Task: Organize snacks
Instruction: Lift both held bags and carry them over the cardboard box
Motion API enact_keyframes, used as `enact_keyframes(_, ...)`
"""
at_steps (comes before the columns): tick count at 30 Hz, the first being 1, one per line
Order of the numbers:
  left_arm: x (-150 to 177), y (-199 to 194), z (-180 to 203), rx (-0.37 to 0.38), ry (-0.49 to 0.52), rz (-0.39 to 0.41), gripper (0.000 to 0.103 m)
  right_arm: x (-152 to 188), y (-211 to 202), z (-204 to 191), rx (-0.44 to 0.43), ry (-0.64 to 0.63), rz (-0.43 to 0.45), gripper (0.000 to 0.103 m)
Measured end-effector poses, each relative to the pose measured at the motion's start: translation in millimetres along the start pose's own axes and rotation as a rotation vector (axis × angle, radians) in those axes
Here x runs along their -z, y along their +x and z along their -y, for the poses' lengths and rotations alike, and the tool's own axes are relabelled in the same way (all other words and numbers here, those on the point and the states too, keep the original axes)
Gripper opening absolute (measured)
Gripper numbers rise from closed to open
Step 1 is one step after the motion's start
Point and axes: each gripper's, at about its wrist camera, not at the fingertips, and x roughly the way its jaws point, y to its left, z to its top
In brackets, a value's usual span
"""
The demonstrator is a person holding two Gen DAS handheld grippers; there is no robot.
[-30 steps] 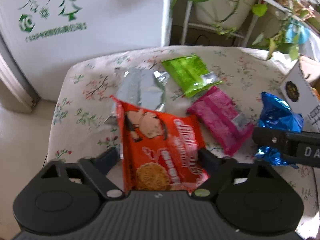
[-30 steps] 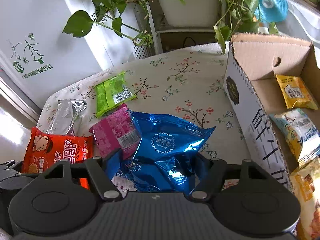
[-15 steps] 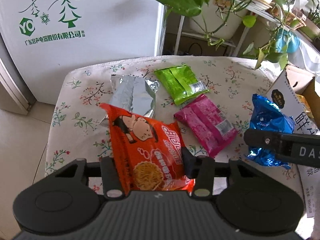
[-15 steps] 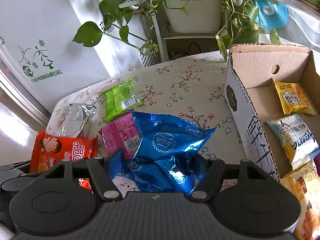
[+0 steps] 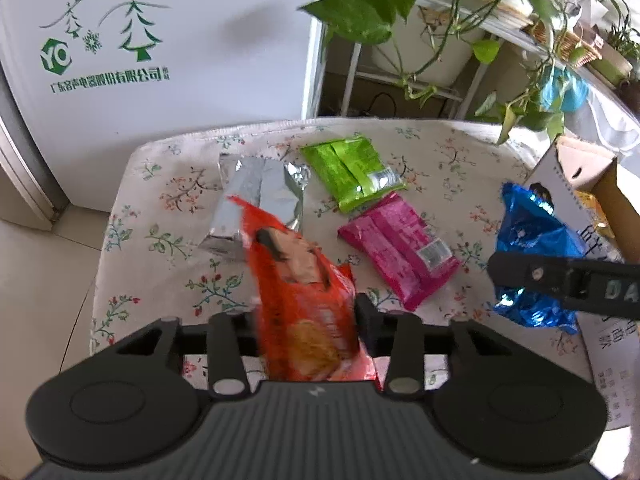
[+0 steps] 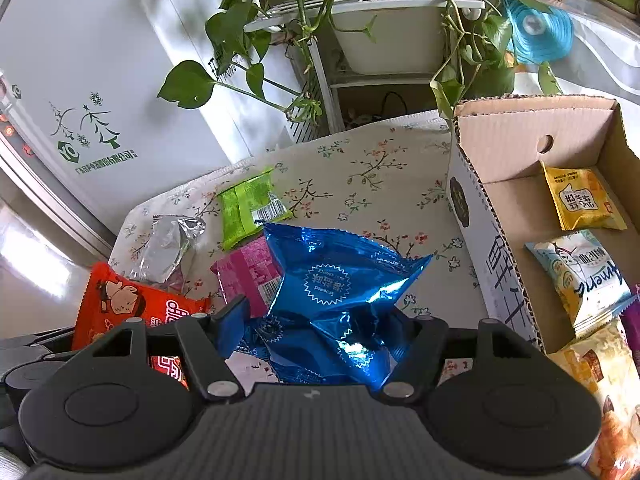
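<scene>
Lifting two snacks off the desk [image 5: 132, 216], left fingers [image 5: 304, 320] opening around the orange bag [image 5: 304, 300], right fingers [image 6: 320, 320] pinching the blue bag [image 6: 336, 280]; next, over into the box [image 6: 516, 216].

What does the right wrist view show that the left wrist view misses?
Right wrist only: the box's inside, holding a yellow packet and a pale packet.

Left wrist only: the pink packet unobstructed, and the silver packet lying flat.

Both: the orange packet between the left gripper's opening jaws, the blue packet in the right gripper, and the green packet.
</scene>
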Motion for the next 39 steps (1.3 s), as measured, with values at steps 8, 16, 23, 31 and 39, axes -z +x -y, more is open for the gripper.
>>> enact_keyframes(8,4.3,4.5,6.2,0.021,0.0,-0.002,0.03,-0.2,-1.5,-0.6,0.002,-0.006,0.002,0.074)
enact_keyframes(16,-0.4,-14.0,9.1,0.02,0.007,0.042,0.025,0.3,-7.8,-5.7,-0.004,-0.032,0.017,0.074)
enact_keyframes(23,-1.5,-26.9,12.3,0.027,0.005,0.074,0.025,-1.5,-14.9,-7.7,-0.019,-0.047,0.029,0.074)
enact_keyframes(31,-7.0,-44.5,19.6,0.024,0.01,0.118,0.025,-3.0,-28.5,-7.2,-0.024,-0.063,0.052,0.074)
enact_keyframes(39,-15.6,-66.0,26.3,0.017,0.013,0.185,0.025,-8.1,-50.0,-1.6,-0.025,-0.073,0.087,0.074)
